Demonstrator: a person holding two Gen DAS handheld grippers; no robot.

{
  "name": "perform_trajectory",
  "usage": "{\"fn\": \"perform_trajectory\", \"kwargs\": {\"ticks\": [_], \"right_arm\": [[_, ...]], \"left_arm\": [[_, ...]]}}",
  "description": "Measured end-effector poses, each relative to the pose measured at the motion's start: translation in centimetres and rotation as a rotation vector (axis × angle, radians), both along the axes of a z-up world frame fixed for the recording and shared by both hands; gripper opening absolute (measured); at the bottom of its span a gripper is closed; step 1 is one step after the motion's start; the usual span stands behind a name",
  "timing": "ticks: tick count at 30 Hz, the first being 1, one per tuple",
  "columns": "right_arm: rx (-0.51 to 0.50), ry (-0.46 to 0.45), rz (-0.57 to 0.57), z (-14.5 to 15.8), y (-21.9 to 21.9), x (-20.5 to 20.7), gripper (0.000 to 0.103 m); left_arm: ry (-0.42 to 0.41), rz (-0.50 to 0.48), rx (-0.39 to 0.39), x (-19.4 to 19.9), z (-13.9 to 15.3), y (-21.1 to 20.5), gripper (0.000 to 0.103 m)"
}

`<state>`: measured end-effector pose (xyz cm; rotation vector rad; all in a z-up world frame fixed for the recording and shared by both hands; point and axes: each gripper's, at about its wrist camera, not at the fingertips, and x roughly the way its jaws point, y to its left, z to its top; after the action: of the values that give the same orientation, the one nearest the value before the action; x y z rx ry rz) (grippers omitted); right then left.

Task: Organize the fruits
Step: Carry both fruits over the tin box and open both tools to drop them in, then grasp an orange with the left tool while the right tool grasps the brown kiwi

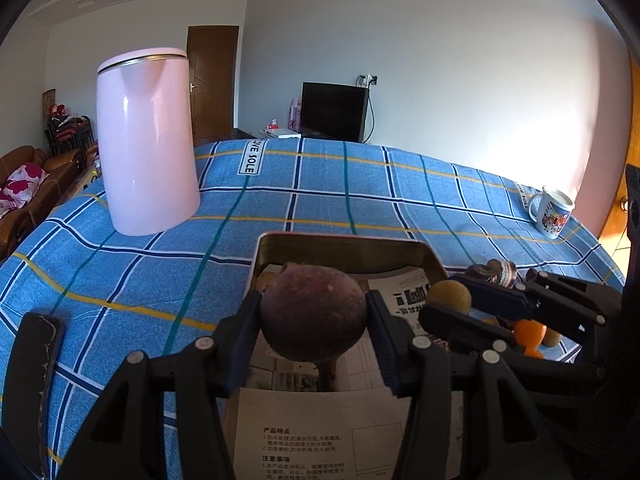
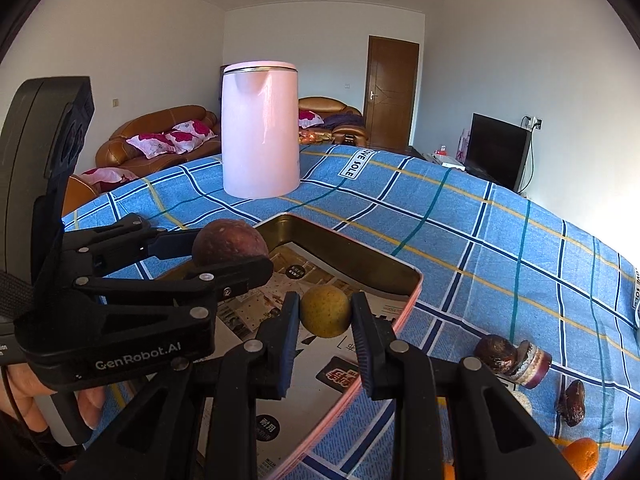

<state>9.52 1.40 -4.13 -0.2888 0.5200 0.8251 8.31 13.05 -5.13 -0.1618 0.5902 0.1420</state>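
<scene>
My left tongs (image 1: 314,316) grip a round purple passion fruit (image 1: 314,312), stem end nearward; my right tongs (image 2: 325,316) grip a small round yellow-green fruit (image 2: 326,310), both above the tin tray (image 2: 360,252).

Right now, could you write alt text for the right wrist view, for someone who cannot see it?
A right hand-held gripper clamps a small yellow-green fruit above a paper-lined metal tray on a blue checked cloth. To its left, the left hand-held gripper grips a dark purple fruit; a pink kettle stands behind.
</scene>
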Motion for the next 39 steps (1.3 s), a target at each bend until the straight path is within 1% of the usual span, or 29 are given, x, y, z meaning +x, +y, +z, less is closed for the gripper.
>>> {"fn": "perform_trajectory", "kwargs": {"ticks": [4,8,10,11,12,13,14,15,17,20,23,25,27,29,31,34,36,39], "right_arm": [[-0.007,0.010,-0.002,-0.2,0.3,0.4,0.028],[-0.015,0.031,-0.001,-0.5,0.5,0.7,0.028],[-0.020,0.034,-0.007,-0.5,0.6,0.7,0.032],[-0.022,0.030,-0.020,-0.4,0.4,0.6,0.040],[-0.014,0.032,-0.027,-0.4,0.1,0.6,0.053],[0.005,0.040,-0.022,-0.2,-0.3,0.5,0.060],[0.025,0.039,-0.019,-0.1,-0.8,0.3,0.071],[0.034,0.029,-0.025,0.1,-1.3,0.0,0.072],[0.054,0.018,-0.028,0.6,-2.5,-0.5,0.072],[0.079,-0.008,-0.056,1.3,-5.8,-1.1,0.072],[0.107,-0.014,-0.139,1.5,-10.6,-0.7,0.072],[0.110,-0.025,-0.226,1.4,-13.9,-0.2,0.072],[0.091,-0.045,-0.313,1.2,-16.8,0.2,0.072],[0.099,-0.024,-0.349,0.8,-18.8,0.7,0.072],[0.106,-0.001,-0.353,0.4,-19.8,1.1,0.072],[0.050,0.014,-0.325,-0.4,-19.1,1.2,0.070],[0.023,0.045,-0.284,-1.0,-18.3,1.3,0.057],[-0.034,0.102,-0.251,-2.0,-17.4,1.8,0.050]], "left_arm": [[0.021,0.011,0.002,0.3,-0.2,0.3,0.054],[0.040,0.011,-0.017,0.5,-0.5,0.8,0.054],[0.039,0.017,-0.024,0.5,-0.6,1.0,0.055],[0.035,0.018,-0.030,0.4,-0.5,1.2,0.055],[0.027,0.018,-0.033,0.4,-0.5,1.4,0.058],[0.019,0.016,-0.031,0.5,-0.4,1.5,0.060],[0.012,0.017,-0.024,0.5,-0.3,1.5,0.063],[0.007,0.034,-0.002,0.6,-0.2,1.5,0.068],[-0.009,0.074,0.045,0.3,0.2,1.3,0.080],[-0.058,0.061,0.041,-0.7,1.1,0.7,0.081],[-0.101,0.036,0.055,-1.7,2.2,-1.0,0.087],[-0.121,-0.002,0.058,-2.0,2.8,-2.7,0.088],[-0.133,-0.049,0.071,-2.1,3.2,-4.7,0.088],[-0.126,-0.100,0.080,-1.9,3.2,-7.0,0.088],[-0.105,-0.156,0.086,-1.5,2.8,-9.1,0.088],[-0.064,-0.216,0.098,-0.7,1.8,-11.8,0.088],[-0.040,-0.241,0.107,-0.3,1.2,-13.1,0.088],[-0.008,-0.276,0.115,0.1,0.6,-14.2,0.086]]}}
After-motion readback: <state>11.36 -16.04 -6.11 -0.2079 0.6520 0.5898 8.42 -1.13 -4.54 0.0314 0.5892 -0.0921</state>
